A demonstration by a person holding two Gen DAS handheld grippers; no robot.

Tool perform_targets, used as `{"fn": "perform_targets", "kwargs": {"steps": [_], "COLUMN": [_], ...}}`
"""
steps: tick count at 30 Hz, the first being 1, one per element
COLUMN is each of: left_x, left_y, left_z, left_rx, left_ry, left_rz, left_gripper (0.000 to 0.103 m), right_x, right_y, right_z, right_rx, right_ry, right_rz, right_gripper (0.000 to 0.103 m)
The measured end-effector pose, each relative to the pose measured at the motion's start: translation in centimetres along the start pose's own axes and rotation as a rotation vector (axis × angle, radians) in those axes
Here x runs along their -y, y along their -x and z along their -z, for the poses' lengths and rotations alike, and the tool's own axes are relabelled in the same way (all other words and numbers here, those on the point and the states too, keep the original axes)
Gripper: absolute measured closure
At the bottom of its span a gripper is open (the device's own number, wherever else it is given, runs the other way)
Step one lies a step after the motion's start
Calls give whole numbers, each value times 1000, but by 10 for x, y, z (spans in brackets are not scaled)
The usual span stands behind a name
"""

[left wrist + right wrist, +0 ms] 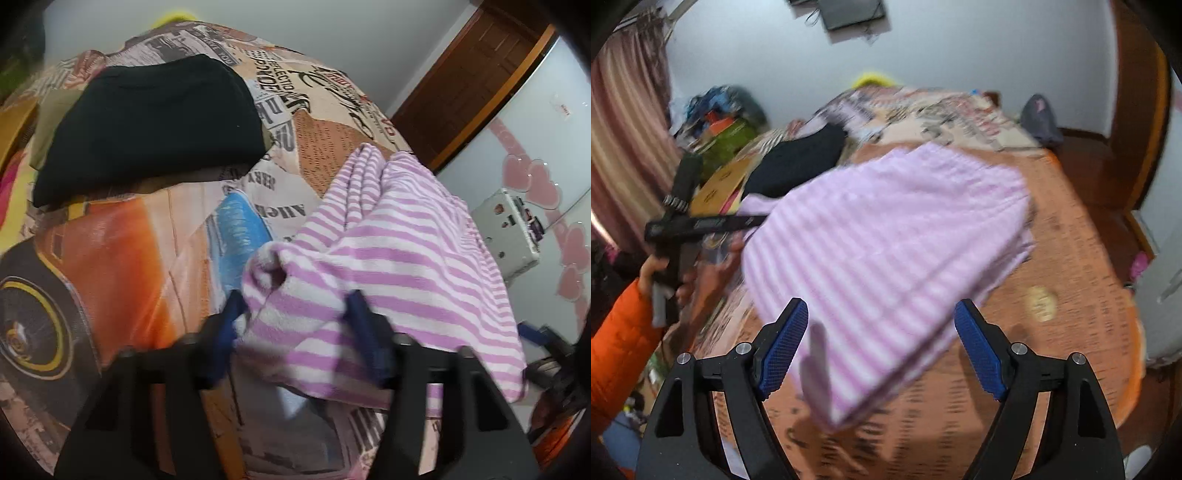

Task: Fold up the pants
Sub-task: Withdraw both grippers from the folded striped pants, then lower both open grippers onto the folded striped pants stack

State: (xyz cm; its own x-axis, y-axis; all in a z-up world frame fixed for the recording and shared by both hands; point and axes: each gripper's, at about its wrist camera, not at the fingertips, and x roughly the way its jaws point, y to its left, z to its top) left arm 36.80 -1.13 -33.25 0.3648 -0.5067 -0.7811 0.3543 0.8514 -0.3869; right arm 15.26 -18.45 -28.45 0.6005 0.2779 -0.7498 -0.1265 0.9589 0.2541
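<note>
The pink-and-white striped pants (388, 258) lie bunched on the printed bedspread (122, 251). My left gripper (295, 325) has its blue fingers spread around a rolled edge of the pants, with fabric between them. In the right wrist view the pants (886, 236) look folded flat and partly lifted, blurred by motion. My right gripper (881, 347) is open, its blue pads (783, 347) on either side of the near corner of the pants, not clamped. The left gripper (687, 225) and the hand that holds it show at the left.
A folded black garment (147, 125) lies on the bed beyond the pants, over an olive one. A cardboard box (720, 184) and a clothes pile (720, 122) sit at the bed's left. A wooden door (472, 74) and a white box (509, 236) stand right.
</note>
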Motion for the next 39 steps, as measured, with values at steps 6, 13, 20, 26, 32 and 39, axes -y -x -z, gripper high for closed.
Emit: {"fn": "perform_targets", "kwargs": {"steps": [6,13,20,26,32,39], "left_x": [15,50,89,110,99,76], "left_y": [18,54,81,88,111,129], "left_z": [13,53,109,133,121,70], "left_rx": [46,74,97,108,133,181], "left_ry": [-55,-88,-91,-74,-93,-78], "left_rz": [-63,-144,-210,-261,-425,-434], "left_gripper": [89,91,91,89,66,57], "right_x": [5,22,51,60,53,37], "right_y": [-19,-11,1,4,31,39], "right_z": [3,9,16,17,0,-57], "right_rx": [-34,-44,-50,-52,-1,100], "right_ry": [25,67,91,91,159,228], "right_rz": [-19,0,28,36,27,-17], "right_gripper": [24,25,25,25,27,26]}}
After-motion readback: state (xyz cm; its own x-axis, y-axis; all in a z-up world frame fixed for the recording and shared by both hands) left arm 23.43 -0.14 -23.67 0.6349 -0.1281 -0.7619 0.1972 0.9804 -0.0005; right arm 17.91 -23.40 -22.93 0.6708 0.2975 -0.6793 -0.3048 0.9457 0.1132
